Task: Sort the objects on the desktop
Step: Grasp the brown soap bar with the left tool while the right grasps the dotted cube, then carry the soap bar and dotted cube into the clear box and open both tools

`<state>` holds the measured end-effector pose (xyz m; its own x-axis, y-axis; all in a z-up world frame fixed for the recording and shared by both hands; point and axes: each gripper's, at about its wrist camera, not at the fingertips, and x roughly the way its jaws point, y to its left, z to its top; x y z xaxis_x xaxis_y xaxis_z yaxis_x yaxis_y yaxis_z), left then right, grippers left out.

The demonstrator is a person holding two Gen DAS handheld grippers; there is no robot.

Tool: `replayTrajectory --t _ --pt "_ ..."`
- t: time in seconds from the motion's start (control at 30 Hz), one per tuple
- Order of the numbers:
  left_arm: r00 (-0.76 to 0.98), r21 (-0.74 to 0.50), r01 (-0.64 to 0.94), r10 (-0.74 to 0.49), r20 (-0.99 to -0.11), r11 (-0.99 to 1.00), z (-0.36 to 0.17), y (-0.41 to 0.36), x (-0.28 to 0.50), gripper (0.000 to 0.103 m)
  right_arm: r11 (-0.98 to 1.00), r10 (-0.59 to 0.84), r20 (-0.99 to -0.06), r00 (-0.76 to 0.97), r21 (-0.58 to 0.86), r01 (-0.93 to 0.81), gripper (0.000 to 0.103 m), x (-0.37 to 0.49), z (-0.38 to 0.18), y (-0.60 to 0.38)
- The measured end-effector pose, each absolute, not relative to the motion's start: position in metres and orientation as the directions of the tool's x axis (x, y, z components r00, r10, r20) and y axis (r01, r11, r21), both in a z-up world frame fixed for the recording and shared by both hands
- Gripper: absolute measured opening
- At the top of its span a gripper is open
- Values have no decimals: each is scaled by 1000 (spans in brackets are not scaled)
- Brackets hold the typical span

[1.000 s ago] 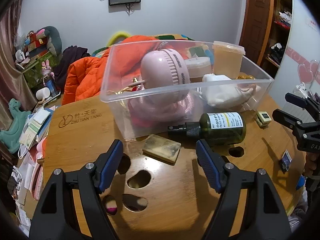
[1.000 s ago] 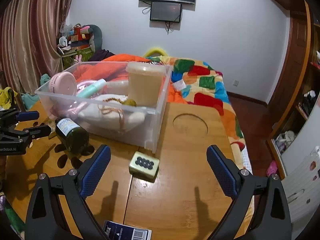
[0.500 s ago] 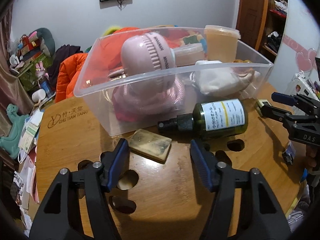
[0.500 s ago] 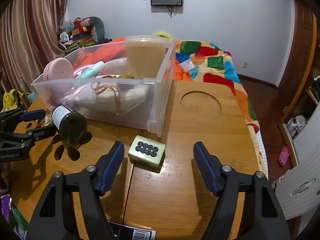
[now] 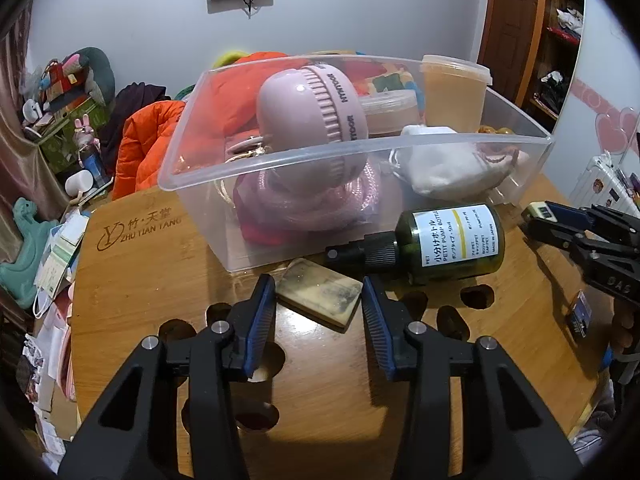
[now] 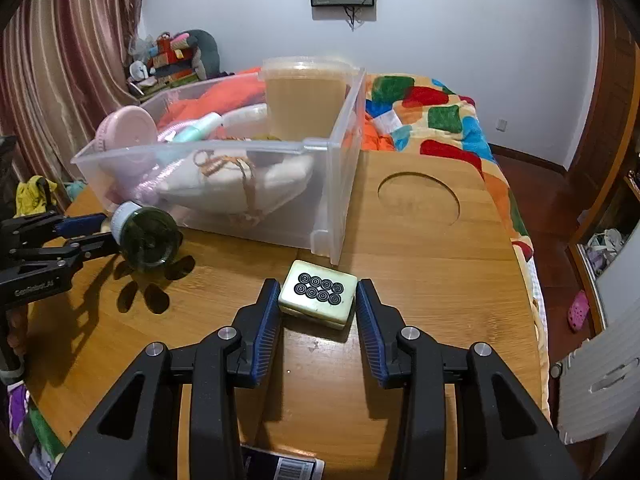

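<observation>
I hold my left gripper (image 5: pixel 319 300) spread around the flat soap-like block (image 5: pixel 320 294), which lies on the wooden table (image 5: pixel 152 280) between its pads, apparently not yet pinched. My right gripper (image 6: pixel 317 300) is likewise spread, pads flanking the mahjong tile (image 6: pixel 318 293) lying face-up between them; contact on either side I cannot confirm. Both pieces lie ahead of the fingers, short of the clear bin (image 6: pixel 240 148), which I judge is their destination; the green bottle (image 5: pixel 448 244) lies just beyond the block.
</observation>
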<state>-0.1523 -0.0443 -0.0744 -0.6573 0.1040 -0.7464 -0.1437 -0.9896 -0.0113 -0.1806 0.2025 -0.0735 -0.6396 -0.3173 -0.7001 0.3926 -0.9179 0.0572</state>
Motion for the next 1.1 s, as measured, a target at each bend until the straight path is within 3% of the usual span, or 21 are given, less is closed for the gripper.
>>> replayTrajectory --t 0.37,1.1 --pt "-687 -44 -115 112 -718 -992 -69 -49 -136 44 -920 -352 -639 -684 102 378 36 -170 -48 221" --pt "-815 -126 -65 126 -565 -990 -12 -72 -116 44 -880 -440 -547 -712 106 463 36 -167 -6 200"
